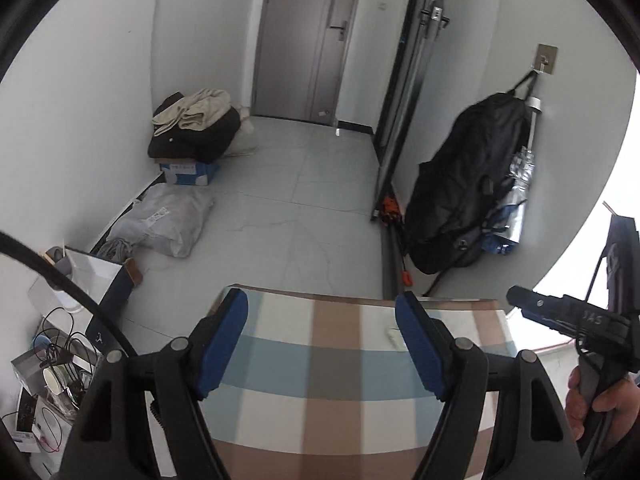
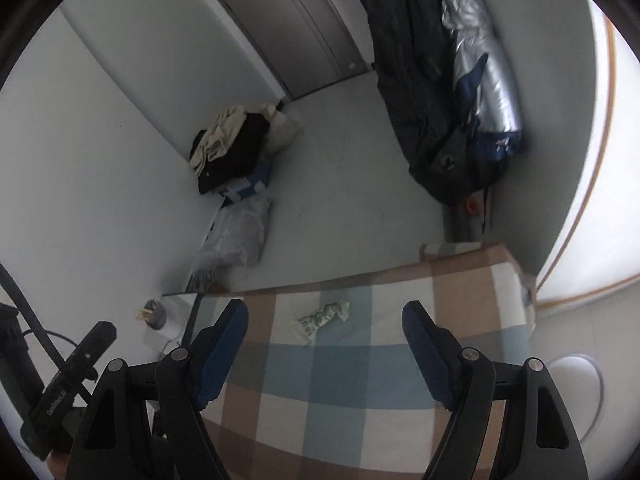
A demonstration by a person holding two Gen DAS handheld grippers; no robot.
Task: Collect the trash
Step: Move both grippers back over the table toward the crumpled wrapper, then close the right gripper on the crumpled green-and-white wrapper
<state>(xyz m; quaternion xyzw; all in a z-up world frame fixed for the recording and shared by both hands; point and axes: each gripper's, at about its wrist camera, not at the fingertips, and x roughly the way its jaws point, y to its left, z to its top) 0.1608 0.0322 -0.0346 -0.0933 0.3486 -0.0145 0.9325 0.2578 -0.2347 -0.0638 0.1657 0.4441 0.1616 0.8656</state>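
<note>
Bed (image 2: pixel 320 380) with a checked blue, brown and white cover fills the near part of both views. Crumpled white-green wrapper (image 2: pixel 320 318) lies on the cover near the far edge of the bed, ahead of the right gripper (image 2: pixel 324 316) and between the lines of its fingers (image 2: pixel 224 344), not touching them. Right fingers stand wide apart, nothing held. Left gripper (image 1: pixel 322 312) hangs over the same bed, fingers (image 1: pixel 416 340) apart and empty; a small pale scrap (image 1: pixel 394 338) lies just beside its right finger, too small to tell what it is. A hand (image 1: pixel 592 404) holding the other gripper shows at the right edge of the left wrist view. Far off, a grey door (image 1: pixel 304 40). Against the left wall, a pile of clothes (image 1: pixel 196 124) on a blue box, and a grey bag (image 1: pixel 168 220) on the floor (image 1: pixel 304 208). Black bag (image 1: pixel 472 184) hangs on the right wall. Cluttered worktop (image 1: pixel 52 364) with cables at near left.
</note>
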